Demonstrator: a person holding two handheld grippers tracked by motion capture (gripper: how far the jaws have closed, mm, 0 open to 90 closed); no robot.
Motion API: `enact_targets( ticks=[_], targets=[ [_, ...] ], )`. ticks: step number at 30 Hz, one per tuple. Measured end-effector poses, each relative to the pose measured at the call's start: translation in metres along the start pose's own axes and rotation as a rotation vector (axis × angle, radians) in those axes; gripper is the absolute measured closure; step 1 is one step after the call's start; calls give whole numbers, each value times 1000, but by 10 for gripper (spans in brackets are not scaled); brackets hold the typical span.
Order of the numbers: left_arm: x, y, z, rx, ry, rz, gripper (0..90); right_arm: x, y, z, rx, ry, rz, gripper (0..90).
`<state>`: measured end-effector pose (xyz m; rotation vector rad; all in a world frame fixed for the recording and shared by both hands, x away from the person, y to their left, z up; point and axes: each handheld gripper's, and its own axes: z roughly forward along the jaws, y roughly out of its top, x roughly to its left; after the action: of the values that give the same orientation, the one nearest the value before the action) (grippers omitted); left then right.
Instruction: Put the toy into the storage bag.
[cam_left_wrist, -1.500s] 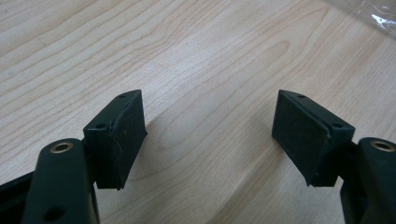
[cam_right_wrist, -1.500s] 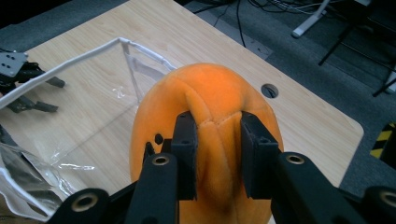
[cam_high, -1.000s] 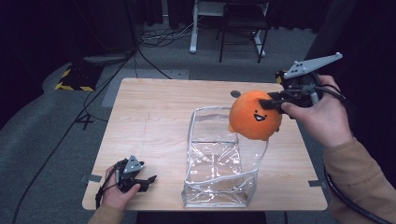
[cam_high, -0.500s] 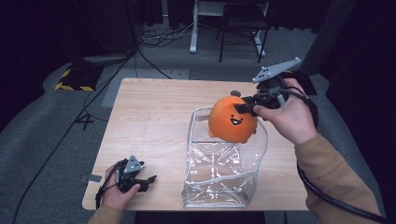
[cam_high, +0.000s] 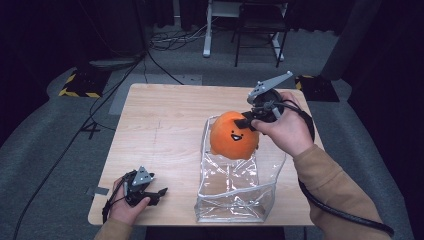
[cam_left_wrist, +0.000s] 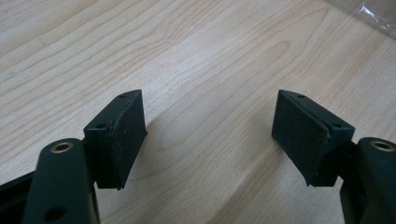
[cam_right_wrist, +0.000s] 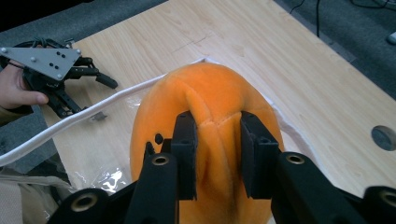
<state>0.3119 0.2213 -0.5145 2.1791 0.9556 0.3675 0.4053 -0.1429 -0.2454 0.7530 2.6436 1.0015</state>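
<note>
Round orange plush toy (cam_high: 233, 136) pinched in right gripper (cam_high: 243, 121) fingers at clear plastic bag (cam_high: 235, 187) mouth, not yet inside; left gripper (cam_high: 159, 192) wide open, empty, near-left on counter (cam_high: 165, 120).

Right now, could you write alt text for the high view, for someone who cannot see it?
A person's right tool pinches an orange plush ball with a smiley face and holds it at the open top of a clear plastic bag on a wooden table. The left tool rests open near the table's front left corner, holding nothing.
</note>
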Motion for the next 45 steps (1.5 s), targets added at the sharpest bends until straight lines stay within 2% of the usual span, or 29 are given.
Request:
enact_targets(
  ticks=[1,7,14,40,45],
  targets=[
    [0,0,0,0,0,0,262,-1,-2,9,10,6,1,702],
    [0,0,0,0,0,0,263,-3,-5,26,28,17,13,701],
    [0,0,0,0,0,0,262,-1,-7,33,49,19,8,702],
    [0,0,0,0,0,0,263,13,-28,93,181,68,-21,683],
    [0,0,0,1,-1,0,263,12,-29,99,193,75,-28,677]
  ],
)
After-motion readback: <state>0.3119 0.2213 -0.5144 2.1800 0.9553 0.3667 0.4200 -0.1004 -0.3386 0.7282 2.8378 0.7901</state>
